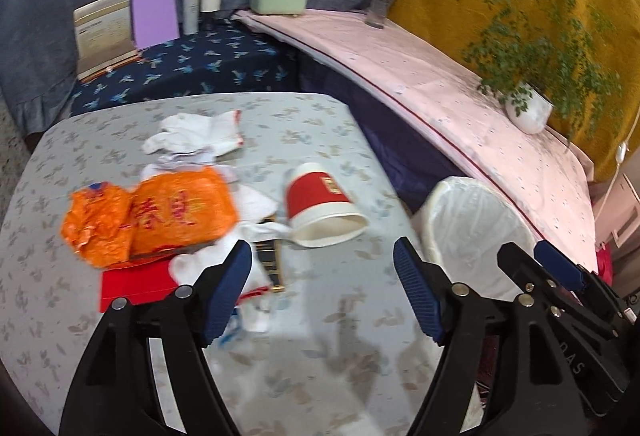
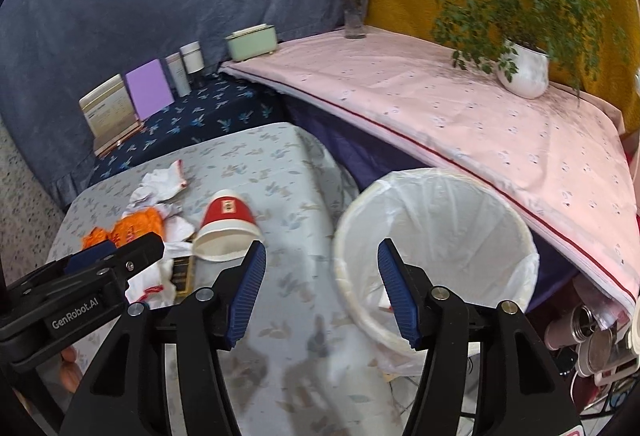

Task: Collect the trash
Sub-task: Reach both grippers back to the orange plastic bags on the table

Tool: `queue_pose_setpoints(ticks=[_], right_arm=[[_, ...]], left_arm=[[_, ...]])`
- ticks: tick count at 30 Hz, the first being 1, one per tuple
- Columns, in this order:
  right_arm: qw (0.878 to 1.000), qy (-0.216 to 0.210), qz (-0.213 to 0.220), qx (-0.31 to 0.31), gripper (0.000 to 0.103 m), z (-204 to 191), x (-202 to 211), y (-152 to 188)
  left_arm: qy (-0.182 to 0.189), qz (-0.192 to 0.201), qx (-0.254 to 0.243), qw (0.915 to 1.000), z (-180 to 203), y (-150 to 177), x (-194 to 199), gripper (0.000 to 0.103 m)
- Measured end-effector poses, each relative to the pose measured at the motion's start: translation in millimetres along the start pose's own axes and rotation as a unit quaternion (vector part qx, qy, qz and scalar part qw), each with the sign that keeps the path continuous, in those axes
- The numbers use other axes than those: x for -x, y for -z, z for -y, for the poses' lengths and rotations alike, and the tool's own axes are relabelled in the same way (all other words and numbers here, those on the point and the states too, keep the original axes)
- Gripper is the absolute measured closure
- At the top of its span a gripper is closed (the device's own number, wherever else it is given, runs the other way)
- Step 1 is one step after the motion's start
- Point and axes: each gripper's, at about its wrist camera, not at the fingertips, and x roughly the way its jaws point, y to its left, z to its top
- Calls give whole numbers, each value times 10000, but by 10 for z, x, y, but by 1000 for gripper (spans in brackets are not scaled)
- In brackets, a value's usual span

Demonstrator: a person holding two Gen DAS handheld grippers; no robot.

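Grey leaf-print table [image 1: 328, 316] holds wrappers [image 1: 152, 215] and a tipped cup [image 1: 320, 211]; lined bin [image 2: 436, 248] right, pink shelf [image 2: 460, 107] far; both tongs [image 1: 322, 288] [image 2: 322, 284] open, empty

The table [image 1: 340, 300] bears a paper cup [image 1: 322, 209], orange wrappers [image 1: 160, 215] and tissues [image 1: 196, 135].

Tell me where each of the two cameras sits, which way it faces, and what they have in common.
Left wrist: on the left gripper, facing the table with its trash; its open fingers and the right gripper show.
Right wrist: on the right gripper, facing the lined bin; its open fingers and the left gripper's tips show.
Shared: red paper cup, orange wrapper, bin, potted plant.
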Motion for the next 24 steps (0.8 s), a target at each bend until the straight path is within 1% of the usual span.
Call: queue_pose_setpoints(ticks=[6, 8, 10, 12, 16, 20, 24], right_arm=[[9992, -272, -82, 265, 46, -412, -56, 21], [9986, -356, -112, 382, 46, -570, -85, 33], [9979, -422, -149, 475, 46, -706, -114, 50], [9968, -519, -200, 572, 43, -864, -167, 60], [9946, -671, -318, 728, 41, -1128, -301, 52], [9919, -827, -459, 844, 37, -1410, -482, 37], [9896, -920, -593, 935, 36, -1650, -701, 1]], left_arm=[[-358, 29, 335, 9988, -510, 45, 85, 31], [-495, 32, 440, 9978, -681, 60, 103, 27], [-618, 39, 511, 9968, -835, 81, 125, 24], [-750, 28, 572, 9955, -1014, 102, 138, 21], [-902, -19, 754, 9931, -1338, 112, 132, 14], [-1016, -112, 862, 9910, -1619, 104, 83, 14], [-1134, -168, 884, 9895, -1837, 88, 13, 14]])
